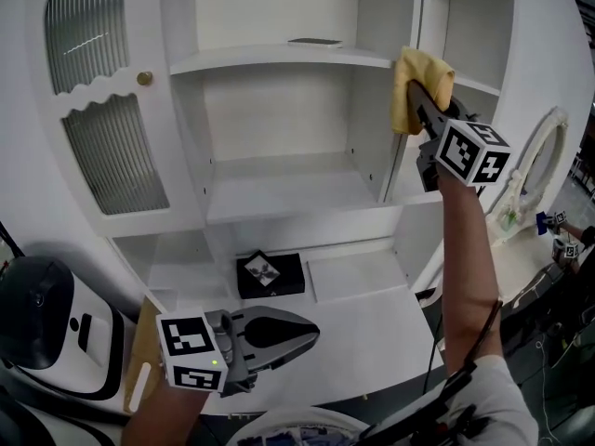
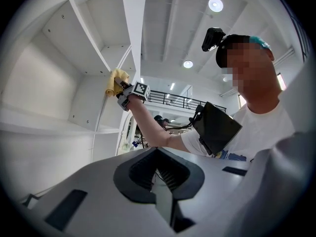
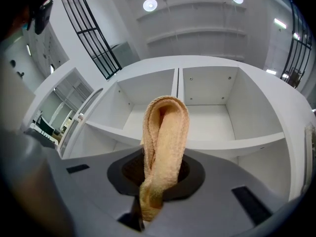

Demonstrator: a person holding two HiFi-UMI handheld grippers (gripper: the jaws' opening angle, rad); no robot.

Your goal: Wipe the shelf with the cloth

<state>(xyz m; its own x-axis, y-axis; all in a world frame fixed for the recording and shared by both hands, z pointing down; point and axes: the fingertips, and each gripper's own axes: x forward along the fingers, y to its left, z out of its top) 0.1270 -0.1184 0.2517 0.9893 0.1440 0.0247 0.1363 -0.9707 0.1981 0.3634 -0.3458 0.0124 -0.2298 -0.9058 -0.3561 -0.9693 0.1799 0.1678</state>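
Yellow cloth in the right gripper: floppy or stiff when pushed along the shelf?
Likely floppy: the cloth folds into a loop past the right gripper and hangs down in the head view. Probably light, since one small pinch carries it. Its nubbly weave looks grippy, so it may bunch rather than slide on the shelf.
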